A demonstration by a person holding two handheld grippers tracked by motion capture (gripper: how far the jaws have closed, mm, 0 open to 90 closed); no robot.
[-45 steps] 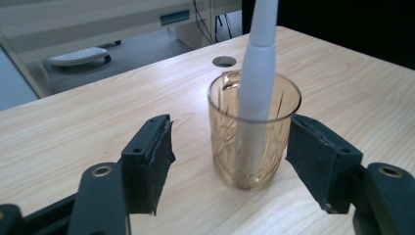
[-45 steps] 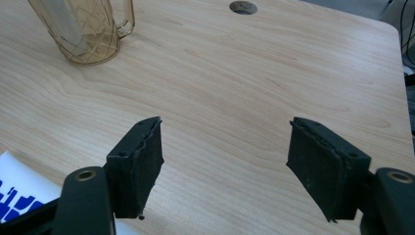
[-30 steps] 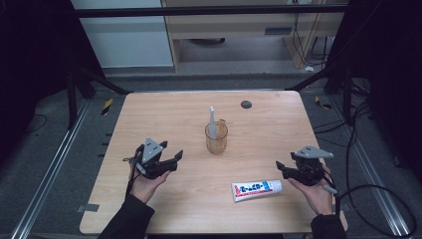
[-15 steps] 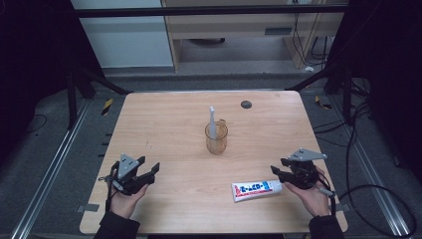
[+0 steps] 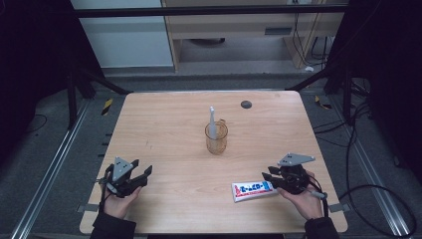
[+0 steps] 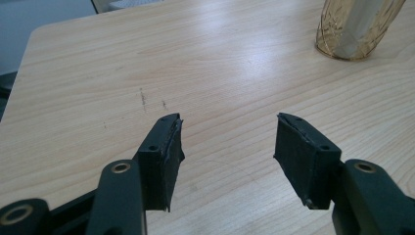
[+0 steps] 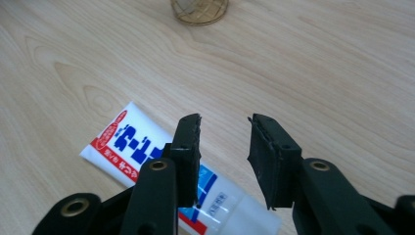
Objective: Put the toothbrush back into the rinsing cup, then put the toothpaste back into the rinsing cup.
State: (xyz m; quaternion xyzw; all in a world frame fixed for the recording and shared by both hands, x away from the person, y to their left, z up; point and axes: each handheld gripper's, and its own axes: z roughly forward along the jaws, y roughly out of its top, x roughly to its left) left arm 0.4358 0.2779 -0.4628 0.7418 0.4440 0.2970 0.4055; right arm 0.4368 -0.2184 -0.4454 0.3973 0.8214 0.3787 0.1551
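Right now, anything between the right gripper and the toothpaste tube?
Nothing visible. The right gripper sits right at the toothpaste tube; in the right gripper view the tube lies under its left finger, not between the fingers. The jaws have just been closing with bare table between them.

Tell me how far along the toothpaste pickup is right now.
Done: a toothbrush already stands in the amber glass cup. In hand: the right tool hangs over the toothpaste tube, jaws just closing, nothing between them. Left: gripping and lifting the tube. The left tool is open over bare table.
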